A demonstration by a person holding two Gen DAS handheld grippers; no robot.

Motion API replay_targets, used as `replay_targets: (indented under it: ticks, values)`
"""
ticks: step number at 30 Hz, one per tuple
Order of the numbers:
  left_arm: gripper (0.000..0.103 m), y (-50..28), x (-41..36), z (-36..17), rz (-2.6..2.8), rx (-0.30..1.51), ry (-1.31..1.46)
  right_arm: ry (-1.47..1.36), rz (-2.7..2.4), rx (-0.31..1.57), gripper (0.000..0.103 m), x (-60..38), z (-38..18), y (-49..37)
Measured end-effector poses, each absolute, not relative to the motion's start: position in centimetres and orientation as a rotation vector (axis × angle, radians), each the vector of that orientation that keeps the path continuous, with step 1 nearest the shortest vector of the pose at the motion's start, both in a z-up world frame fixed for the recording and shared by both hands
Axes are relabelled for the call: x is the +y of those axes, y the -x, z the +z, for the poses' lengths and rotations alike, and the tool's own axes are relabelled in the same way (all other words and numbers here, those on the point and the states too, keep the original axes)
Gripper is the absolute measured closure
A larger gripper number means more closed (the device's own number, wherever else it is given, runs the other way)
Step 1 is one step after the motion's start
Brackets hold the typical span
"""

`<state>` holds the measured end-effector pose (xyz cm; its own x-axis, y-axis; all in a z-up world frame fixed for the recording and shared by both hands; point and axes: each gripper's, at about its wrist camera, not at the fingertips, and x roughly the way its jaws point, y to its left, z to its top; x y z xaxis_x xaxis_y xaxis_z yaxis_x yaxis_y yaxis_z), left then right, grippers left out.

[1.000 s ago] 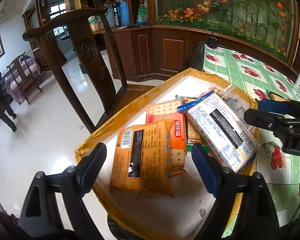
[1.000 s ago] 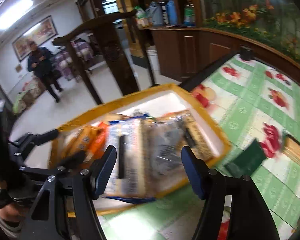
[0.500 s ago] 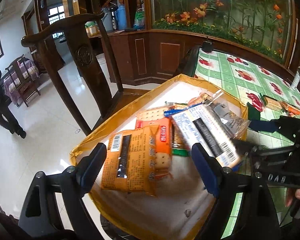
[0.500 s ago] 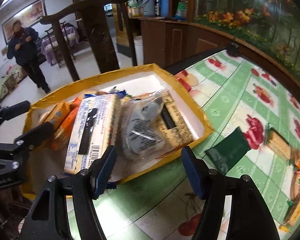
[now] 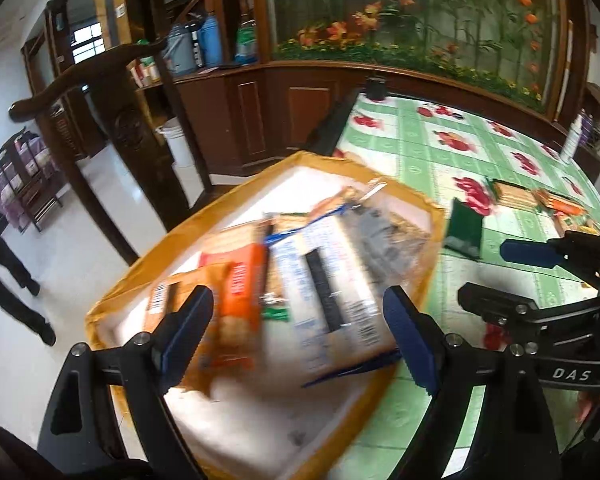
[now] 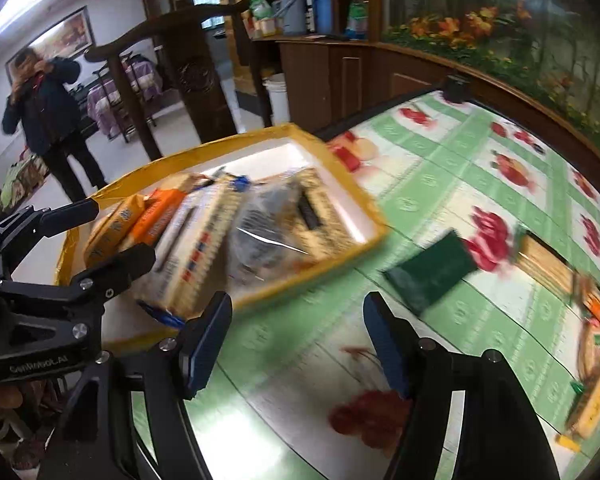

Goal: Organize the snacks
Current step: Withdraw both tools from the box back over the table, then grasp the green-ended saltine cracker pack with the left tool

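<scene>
A yellow-rimmed white tray [image 5: 380,168] holds several snack packs: an orange cracker pack [image 5: 240,292], a white and blue pack [image 5: 328,292] and a clear bag [image 5: 384,232]. My left gripper [image 5: 298,328] hovers open over these packs with nothing between its fingers. My right gripper [image 6: 296,328] is over the green fruit-print tablecloth [image 6: 440,168], just right of the tray [image 6: 284,132]; its jaws are opening and nothing is between them. A dark green packet [image 6: 432,272] lies ahead of it. More loose snacks [image 6: 548,264] lie further right.
A dark wooden chair [image 5: 132,136] stands beyond the tray's far side. A person [image 6: 52,120] stands on the white floor at the left. A wooden cabinet with a flower mural [image 5: 420,20] borders the table's far edge. A white bottle [image 5: 576,136] stands far right.
Both grippers have swung to the right. The right gripper has left the tray and is now over the tablecloth near the green packet, its jaws slightly wider. The packs stay in the tray.
</scene>
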<state>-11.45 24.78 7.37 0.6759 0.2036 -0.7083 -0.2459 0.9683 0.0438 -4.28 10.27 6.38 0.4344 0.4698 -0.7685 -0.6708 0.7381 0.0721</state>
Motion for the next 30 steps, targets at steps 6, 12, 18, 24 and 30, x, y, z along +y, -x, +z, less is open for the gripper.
replay_targets:
  ticks: [6, 12, 18, 24, 30]
  values:
    - [0.016, 9.6, 20.7, 7.6, 0.182, 0.782, 0.034, 0.196, 0.619, 0.869, 0.033, 4.2, 6.5, 3.3]
    - [0.016, 7.2, 16.3, 7.7, 0.113, 0.787, 0.011, 0.14, 0.523, 0.895, 0.033, -1.4, 5.8, 1.9]
    - [0.016, 4.7, 12.1, 7.7, 0.04, 0.804, -0.017, 0.086, 0.43, 0.906, 0.031, -7.2, 5.6, 1.2]
    - [0.016, 0.9, 8.3, 7.8, -0.033, 0.834, -0.039, 0.02, 0.364, 0.909, 0.031, -11.9, 5.5, 0.3]
    - [0.015, -4.5, 4.7, 6.9, -0.17, 0.89, -0.131, -0.029, 0.322, 0.918, 0.03, -15.5, 5.1, -0.3]
